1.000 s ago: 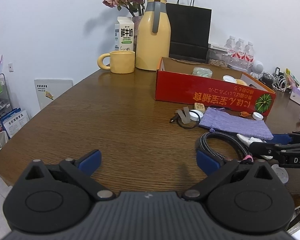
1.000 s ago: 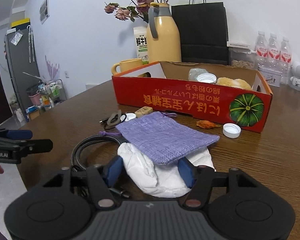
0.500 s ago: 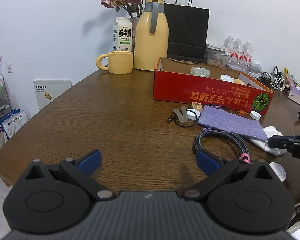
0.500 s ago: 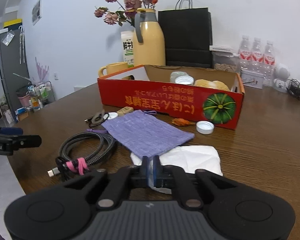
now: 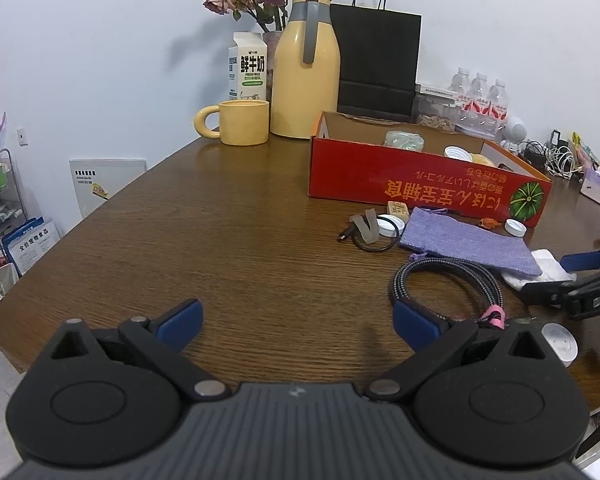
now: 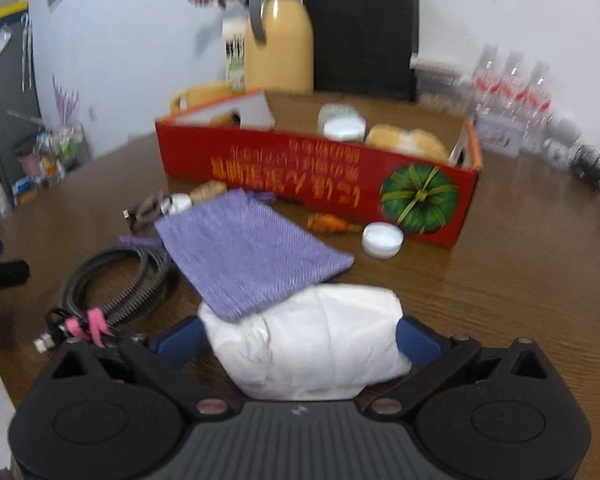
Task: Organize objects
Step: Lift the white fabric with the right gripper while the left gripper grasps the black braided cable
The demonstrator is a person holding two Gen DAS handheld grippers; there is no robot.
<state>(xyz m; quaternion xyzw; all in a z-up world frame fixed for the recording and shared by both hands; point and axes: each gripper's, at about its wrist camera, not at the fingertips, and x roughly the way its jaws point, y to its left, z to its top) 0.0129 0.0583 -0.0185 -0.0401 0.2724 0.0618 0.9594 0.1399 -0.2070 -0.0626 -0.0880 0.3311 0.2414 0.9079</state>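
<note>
The left gripper (image 5: 296, 322) hovers over bare table (image 5: 180, 240), jaws wide and empty; the coiled cable (image 5: 448, 280) lies just beside its right finger. Right of the cable, the purple pouch (image 6: 248, 252) overlaps the far left corner of the white wad (image 6: 316, 344). The right gripper (image 6: 300, 340) is the nearer one: its jaws have just been opening and now stand wide, with the wad between the fingers. Whether the pads touch it I cannot tell. The wad's long axis runs left to right, across the fingers, so closing would squeeze it lengthwise. The red box (image 6: 300, 168) lies farther back, directly ahead.
</note>
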